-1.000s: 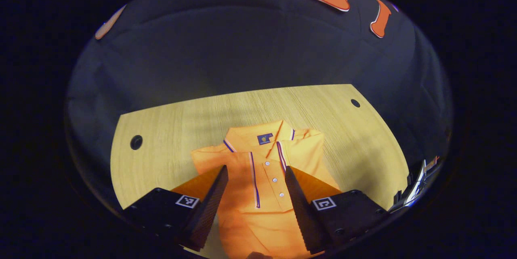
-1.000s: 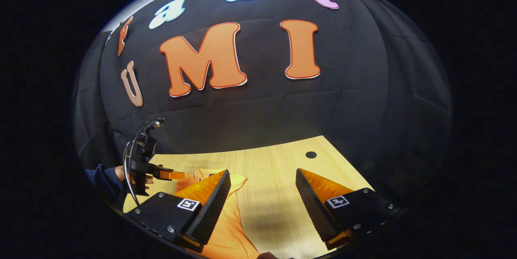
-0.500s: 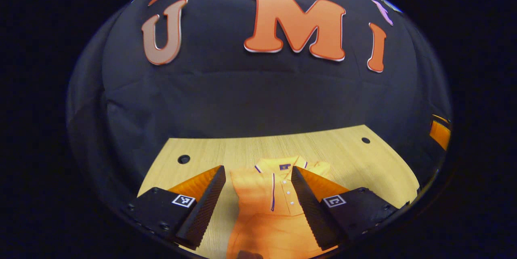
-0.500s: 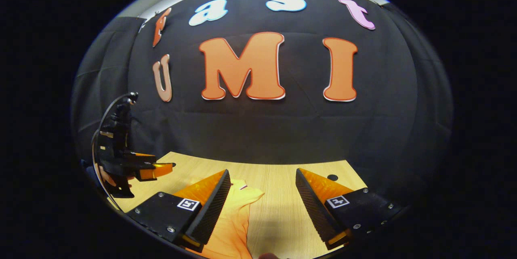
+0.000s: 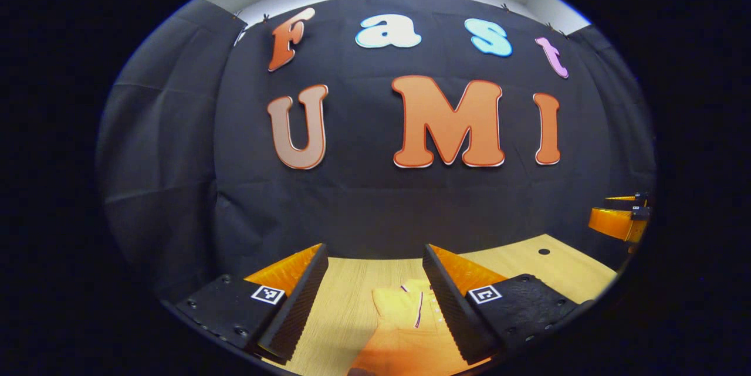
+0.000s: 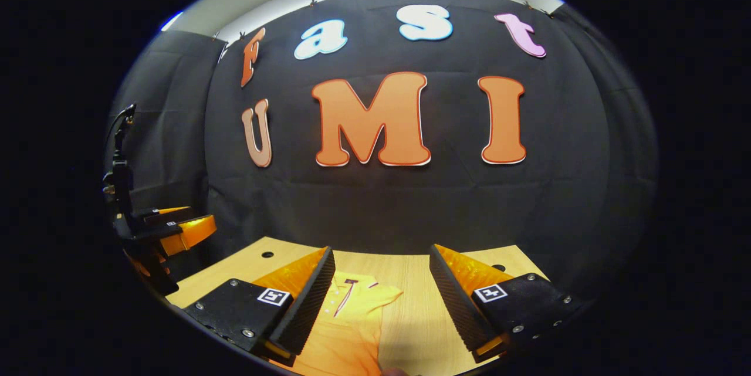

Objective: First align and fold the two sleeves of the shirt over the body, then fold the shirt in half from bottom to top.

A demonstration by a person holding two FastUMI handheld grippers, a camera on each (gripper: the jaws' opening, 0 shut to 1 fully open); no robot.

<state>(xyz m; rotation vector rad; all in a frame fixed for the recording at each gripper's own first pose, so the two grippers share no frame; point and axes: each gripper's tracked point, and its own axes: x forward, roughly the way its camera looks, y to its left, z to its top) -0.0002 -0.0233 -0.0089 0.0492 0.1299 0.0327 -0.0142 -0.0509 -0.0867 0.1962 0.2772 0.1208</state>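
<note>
With both claws, left [image 5: 375,305] and right [image 6: 381,305], released and raised, the shirt [image 5: 405,329] lies on the counter [image 5: 346,300] at lower centre; a sleeve could be missed.

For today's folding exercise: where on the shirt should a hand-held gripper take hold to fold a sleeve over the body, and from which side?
Grip the sleeve's outer edge, coming in low from that side. The shirt lies flat, face up, collar toward the far wall, so its thin edge likely needs pinching off the table. Both the left hand-held gripper and the right hand-held gripper are open above it.
</note>
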